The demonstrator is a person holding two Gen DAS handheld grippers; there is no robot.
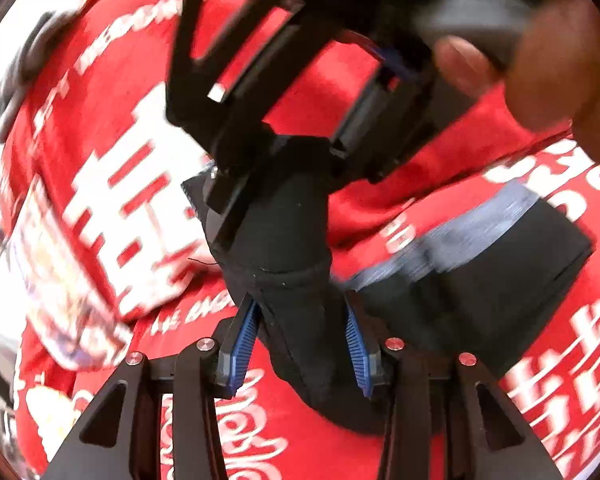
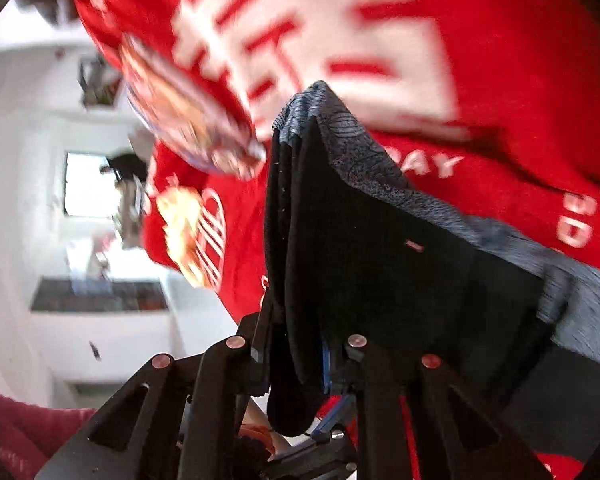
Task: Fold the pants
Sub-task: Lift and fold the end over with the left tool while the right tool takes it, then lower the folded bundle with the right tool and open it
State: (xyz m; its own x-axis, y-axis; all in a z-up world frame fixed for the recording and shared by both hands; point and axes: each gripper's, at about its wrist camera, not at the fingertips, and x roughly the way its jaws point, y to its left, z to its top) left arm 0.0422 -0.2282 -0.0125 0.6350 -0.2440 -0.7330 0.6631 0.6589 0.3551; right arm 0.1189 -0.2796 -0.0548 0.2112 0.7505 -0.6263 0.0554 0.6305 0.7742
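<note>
ahead: right tongs [image 1: 300,92] block | beside: red cloth [image 1: 112,92] bare

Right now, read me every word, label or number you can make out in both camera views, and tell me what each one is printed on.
"DAY": white capitals, the end of a longer word, on the red printed cloth.
Large white characters on the same cloth: too blurred to read.
White script lettering at the cloth's near edge: cut off and blurred, not readable.
Small white lettering lines: too small and smeared.
Black pants: a tiny tag, nothing readable.

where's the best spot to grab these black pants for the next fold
Grip the grey waistband edge, coming from its open end: it is the firmest, thickest band on the black pants. Both the left gripper and right gripper already pinch bunched black cloth, which looks less tidy.
</note>
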